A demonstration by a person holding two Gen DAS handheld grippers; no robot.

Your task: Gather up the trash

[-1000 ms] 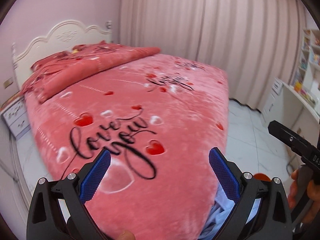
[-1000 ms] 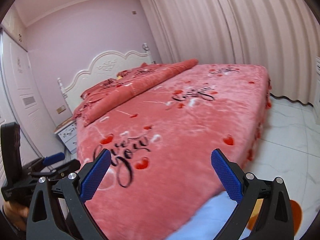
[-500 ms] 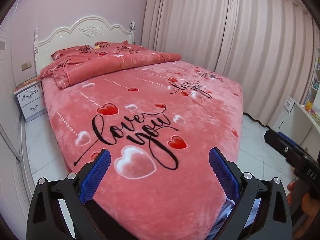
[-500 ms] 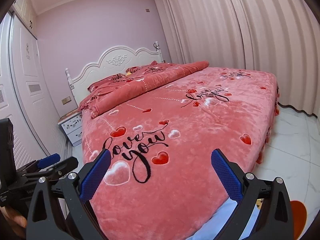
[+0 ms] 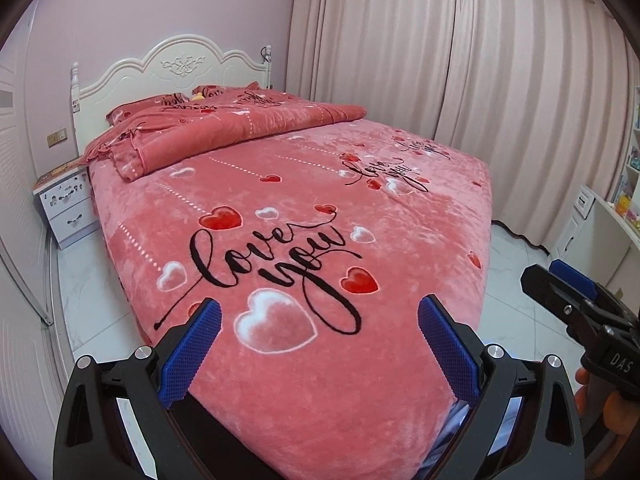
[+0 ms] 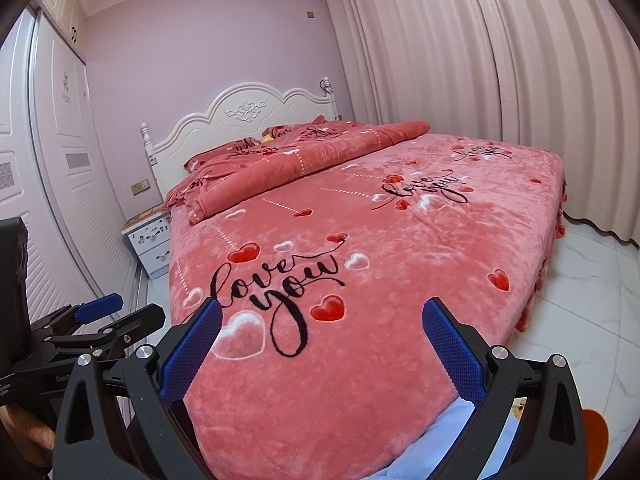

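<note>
I hold both tongs spread wide and empty, left gripper (image 5: 319,334) and right gripper (image 6: 322,334), level above the bed (image 5: 304,216) ahead to scan. No trash shows anywhere before them.

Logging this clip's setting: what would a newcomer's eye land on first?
The bed's pink plush blanket fills both views, its black "love you" script and red hearts nearest the cameras. A folded matching quilt lies before the white headboard. Pleated curtains cover the right wall; both open tongs frame the bed's foot.

Soft, even daylight; sharp focus; fisheye bending and dark vignetted corners.
</note>
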